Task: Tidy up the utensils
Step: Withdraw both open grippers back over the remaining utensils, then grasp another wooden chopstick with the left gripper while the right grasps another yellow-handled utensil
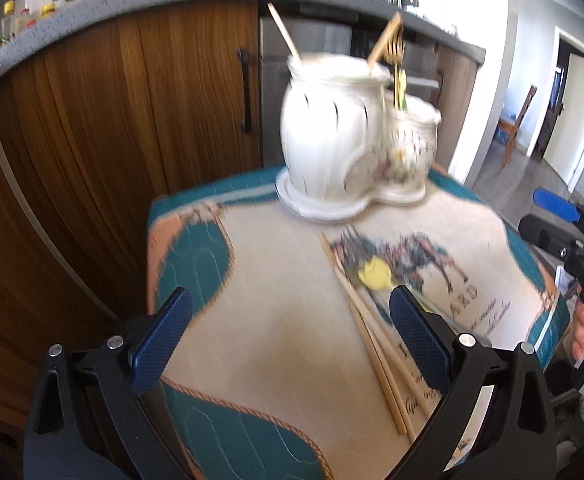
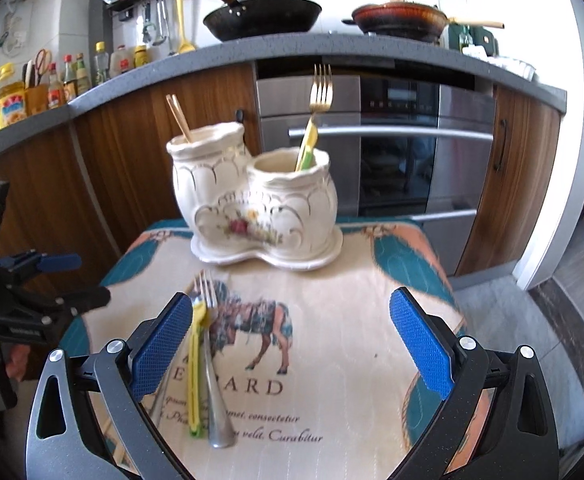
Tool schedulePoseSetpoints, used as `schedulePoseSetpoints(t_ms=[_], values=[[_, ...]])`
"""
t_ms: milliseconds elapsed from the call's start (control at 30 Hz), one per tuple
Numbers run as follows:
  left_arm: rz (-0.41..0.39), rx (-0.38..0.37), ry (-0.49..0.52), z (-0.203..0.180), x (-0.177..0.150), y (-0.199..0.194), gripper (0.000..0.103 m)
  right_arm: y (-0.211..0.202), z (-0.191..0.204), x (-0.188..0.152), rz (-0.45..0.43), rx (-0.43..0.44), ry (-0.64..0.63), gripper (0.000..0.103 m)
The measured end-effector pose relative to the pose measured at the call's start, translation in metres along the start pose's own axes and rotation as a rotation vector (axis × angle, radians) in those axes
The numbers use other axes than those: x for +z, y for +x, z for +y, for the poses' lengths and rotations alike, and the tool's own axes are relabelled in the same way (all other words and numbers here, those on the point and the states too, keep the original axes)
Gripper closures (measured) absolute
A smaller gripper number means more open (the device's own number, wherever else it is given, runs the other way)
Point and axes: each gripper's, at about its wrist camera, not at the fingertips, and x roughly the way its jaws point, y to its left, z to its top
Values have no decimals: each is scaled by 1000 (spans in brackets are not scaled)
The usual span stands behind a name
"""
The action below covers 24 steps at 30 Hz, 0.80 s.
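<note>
While its blue pads stand wide apart with nothing gripped, the right gripper [image 2: 292, 344] hangs low over the printed cloth [image 2: 332, 420]. Beside its left pad lie a steel fork [image 2: 213, 380] and a yellow-handled utensil [image 2: 193, 368]. At upper centre sits the white ceramic holder [image 2: 251, 208], holding a gold fork [image 2: 319, 98]. The left gripper [image 1: 292, 344], equally spread and empty, frames wooden chopsticks [image 1: 368, 332] at centre right.

each camera sits on its tongs and looks forward and down, close over the desk with the horse-picture cloth [image 2: 332, 360]. both views share the white double-pot ceramic holder [image 1: 344, 136] [image 2: 259, 208]. the left view looks from the left side, the right view from the right.
</note>
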Motion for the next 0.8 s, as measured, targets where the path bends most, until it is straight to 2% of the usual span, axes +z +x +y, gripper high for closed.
schedulePoseSetpoints(t_ms=[100,167,300,400,500,700,767,800], values=[[60,3,25,-10,-8,11,15,6,2,-6,38,12,-6,5],[106,12,42,-16,-13,20,27,9,4,-9,54,8,-10,5],[163,-7,27,-18,-19,29,39,13,7,-14,82,16,-23,5],[177,-25,28,-22,-21,31,44,14,8,-16,91,19,-30,5],[198,-19,42,-28,-22,36,55,15,8,-18,98,24,-30,5],[210,-19,24,-32,-19,40,61,15,7,-20,106,31,-34,5],[225,-7,28,-34,-15,45,72,16,7,-21,110,35,-31,5],[230,-6,26,-33,-13,48,72,16,7,-22,112,37,-30,5]])
